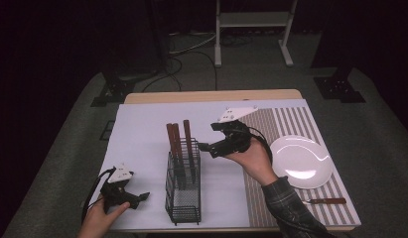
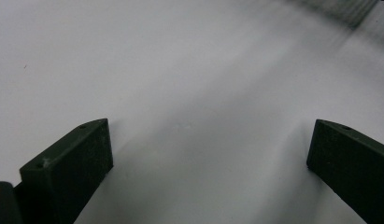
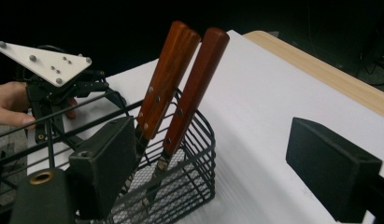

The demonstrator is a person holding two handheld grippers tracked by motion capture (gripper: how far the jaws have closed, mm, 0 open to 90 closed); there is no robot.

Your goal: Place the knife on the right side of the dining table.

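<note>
At the middle of the table (image 1: 142,124), on its white sheet, we logged a black wire caddy (image 1: 183,198) holding three wooden-handled knives (image 1: 177,144), blades down, handles rising and leaning slightly away from the person. We took these as the work in hand.

Item, right gripper (image 1: 205,147): held just beside the caddy's far end, on its right, at handle height. Its jaws stood spread with nothing between them. In the right gripper view, the near jaw sat against the caddy's rim and two of the handles (image 3: 180,79) rose beyond it, tilted up and to the right, not between the jaws but off to the near-jaw side.

Item, left gripper (image 1: 141,197): low at the near left corner of the table, apart from the caddy; jaws spread over bare white sheet in the left gripper view, holding nothing.

Item, fourth knife (image 1: 326,201): flat on the striped mat, near the right edge, handle to the right, just below a white plate (image 1: 302,161).

We judged the right gripper much the nearer to the knives. Their long axis ran close to upright, so a grasp would call for the jaws to shift sideways toward the caddy and straddle a handle across its width.
</note>
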